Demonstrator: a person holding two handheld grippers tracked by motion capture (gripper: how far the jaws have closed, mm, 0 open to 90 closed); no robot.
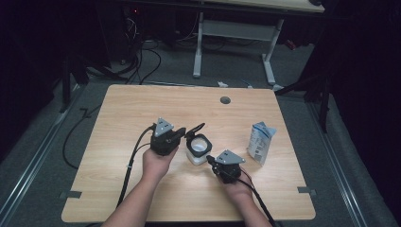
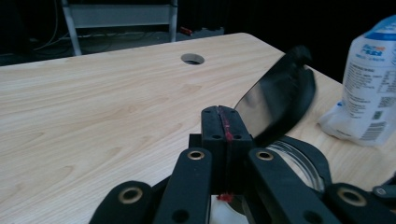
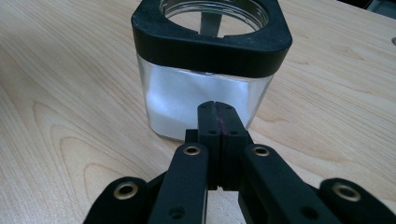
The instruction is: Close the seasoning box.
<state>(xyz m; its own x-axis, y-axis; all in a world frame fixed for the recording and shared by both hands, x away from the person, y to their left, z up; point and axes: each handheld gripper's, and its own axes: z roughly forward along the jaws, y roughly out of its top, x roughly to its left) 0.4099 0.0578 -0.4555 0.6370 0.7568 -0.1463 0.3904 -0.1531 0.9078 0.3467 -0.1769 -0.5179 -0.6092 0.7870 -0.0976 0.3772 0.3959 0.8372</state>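
Note:
A square glass jar (image 1: 197,152) with a black collar stands mid-table, holding white powder in its lower part (image 3: 187,100). Its black flip lid (image 1: 195,128) stands raised; in the left gripper view the lid (image 2: 280,93) rises just past the jaws. My left gripper (image 1: 181,134) (image 2: 225,122) is shut with nothing between its jaws, right beside the jar's rim (image 2: 303,156) on its left. My right gripper (image 1: 210,161) (image 3: 218,116) is also shut and empty, its tips low against the jar's near glass wall.
A white and blue pouch (image 1: 260,142) (image 2: 371,84) stands upright to the right of the jar. A round cable hole (image 1: 225,100) (image 2: 192,59) sits near the table's far edge. Cables trail from both grippers toward the front edge.

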